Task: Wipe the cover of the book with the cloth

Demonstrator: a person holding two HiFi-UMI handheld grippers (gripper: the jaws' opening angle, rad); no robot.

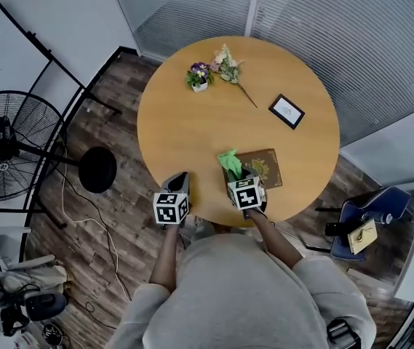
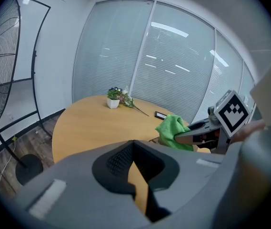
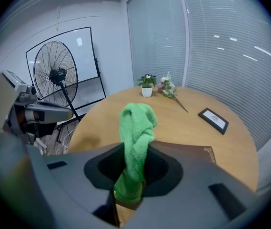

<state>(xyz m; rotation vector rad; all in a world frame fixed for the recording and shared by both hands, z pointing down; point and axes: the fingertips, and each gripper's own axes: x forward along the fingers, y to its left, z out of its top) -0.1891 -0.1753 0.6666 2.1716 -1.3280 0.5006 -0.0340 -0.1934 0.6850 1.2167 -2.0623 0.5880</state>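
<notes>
The right gripper (image 3: 131,185) pinches the cloth (image 3: 136,128) just over the book (image 1: 266,167) on the table (image 1: 192,115). The left gripper (image 2: 136,173) has its fingers closed on nothing. Next, I think, push the cloth down and rub.

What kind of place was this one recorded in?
Probably an office meeting room: a round wooden table, glass partition walls with blinds behind it, and a pedestal fan standing on the floor.
</notes>
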